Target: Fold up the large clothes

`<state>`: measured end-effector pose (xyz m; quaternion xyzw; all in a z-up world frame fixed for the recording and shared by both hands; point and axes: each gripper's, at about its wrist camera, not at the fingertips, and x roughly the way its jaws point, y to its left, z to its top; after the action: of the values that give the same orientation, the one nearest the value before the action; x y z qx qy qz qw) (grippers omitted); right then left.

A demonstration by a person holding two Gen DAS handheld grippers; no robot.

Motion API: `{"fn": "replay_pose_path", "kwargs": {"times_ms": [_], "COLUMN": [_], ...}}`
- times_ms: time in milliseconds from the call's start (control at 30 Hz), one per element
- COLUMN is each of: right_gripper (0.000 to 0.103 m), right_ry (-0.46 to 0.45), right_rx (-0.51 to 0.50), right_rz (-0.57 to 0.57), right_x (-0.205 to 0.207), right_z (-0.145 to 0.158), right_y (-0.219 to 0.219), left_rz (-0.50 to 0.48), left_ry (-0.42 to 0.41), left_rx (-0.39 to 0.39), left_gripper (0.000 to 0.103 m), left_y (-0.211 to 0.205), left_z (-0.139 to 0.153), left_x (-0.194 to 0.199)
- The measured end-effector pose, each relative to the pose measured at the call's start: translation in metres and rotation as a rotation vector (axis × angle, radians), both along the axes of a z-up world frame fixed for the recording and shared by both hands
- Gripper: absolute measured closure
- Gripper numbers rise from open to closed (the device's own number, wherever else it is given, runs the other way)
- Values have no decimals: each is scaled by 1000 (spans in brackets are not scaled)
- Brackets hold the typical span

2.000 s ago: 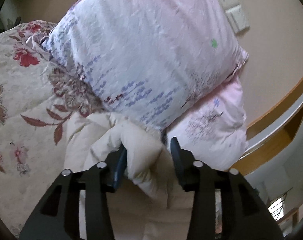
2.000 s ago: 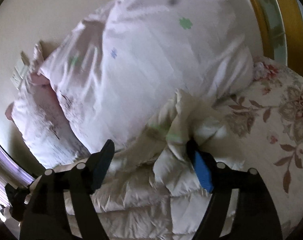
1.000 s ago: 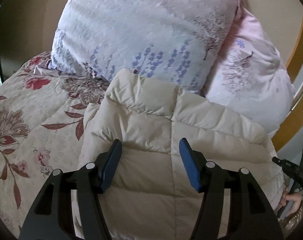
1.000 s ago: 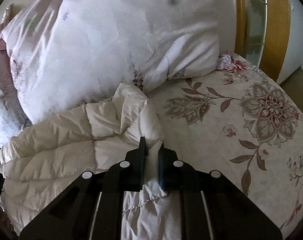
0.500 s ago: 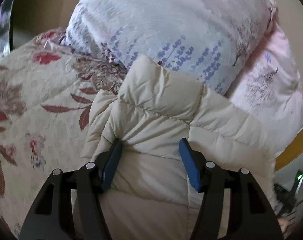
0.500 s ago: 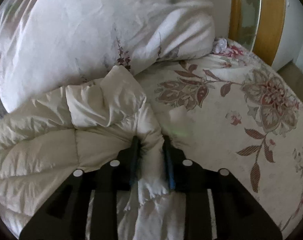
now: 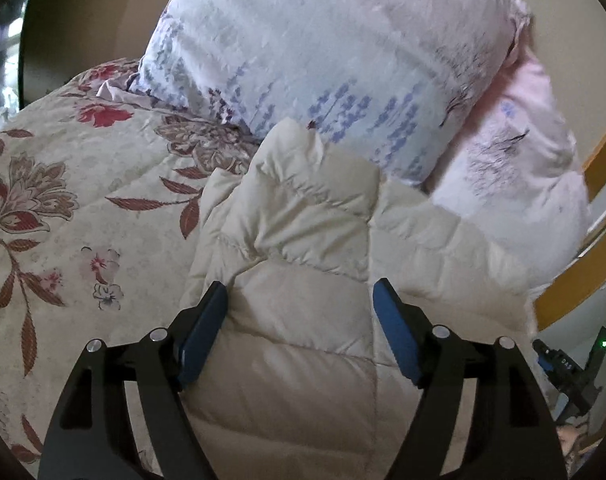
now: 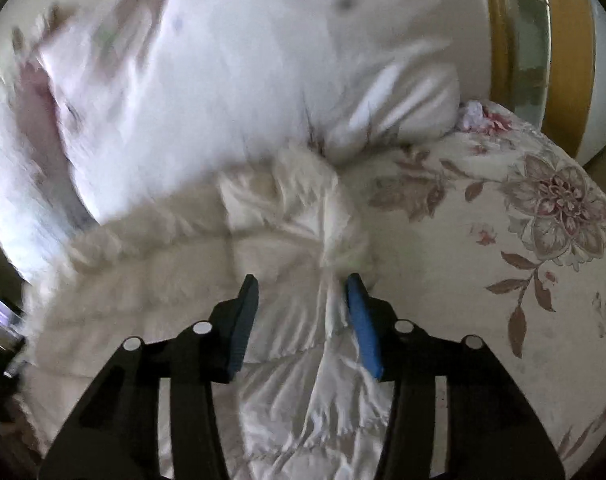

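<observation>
A cream quilted puffer jacket (image 7: 311, 240) lies folded on the floral bedspread (image 7: 63, 200), its top edge against the pillows. My left gripper (image 7: 301, 296) is open just above the jacket, holding nothing. In the right wrist view the jacket (image 8: 263, 256) lies bunched below the pillows. My right gripper (image 8: 303, 292) is open over the jacket's right edge, a fold of fabric between its fingers but not pinched.
Two pale floral pillows (image 7: 343, 60) are stacked at the head of the bed, also in the right wrist view (image 8: 223, 80). A wooden headboard rail (image 7: 575, 280) runs at right. The floral bedspread (image 8: 503, 240) stretches to the right of the jacket.
My right gripper, shut on the jacket's edge half a second ago, has opened and let go. My left gripper stays open and has shifted slightly over the jacket.
</observation>
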<state>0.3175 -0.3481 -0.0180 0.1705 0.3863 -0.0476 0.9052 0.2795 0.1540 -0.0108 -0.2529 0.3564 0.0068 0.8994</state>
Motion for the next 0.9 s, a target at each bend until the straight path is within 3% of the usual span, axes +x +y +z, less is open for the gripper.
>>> {"fn": "replay_pose_path", "kwargs": {"times_ms": [67,133,233,400,500,700,900], "right_gripper": [52,49,42,22,20,20,20], "right_ry": [63,70,70,-28,-82,-38,36], "right_rx": [-4,7,10,222,342,569,695], "right_rz": [-43,-75,-72,-110,-169,-220,-160], "right_x": [9,11,7,-49,-97,-146,-142], "right_z": [-17,-23,-19,1,2,-34,-65], "right_y": [-2,-3,-1,-31,-55,-82,-65], "left_rz": [32,67,90,51,49,47,17], "left_ry": [7,15,35,-4,-33,-39,0], "left_rx": [23,34,-12,-147,-236,-303,-372], "left_gripper": [26,25,23,24,24,24,24], "left_y": [-3,-2,5,26,41,48,33], "left_z": [-5,-9,-12,-3,-2,-8,-20], "left_x": [5,7,7,-27,-60,-120,-142]}}
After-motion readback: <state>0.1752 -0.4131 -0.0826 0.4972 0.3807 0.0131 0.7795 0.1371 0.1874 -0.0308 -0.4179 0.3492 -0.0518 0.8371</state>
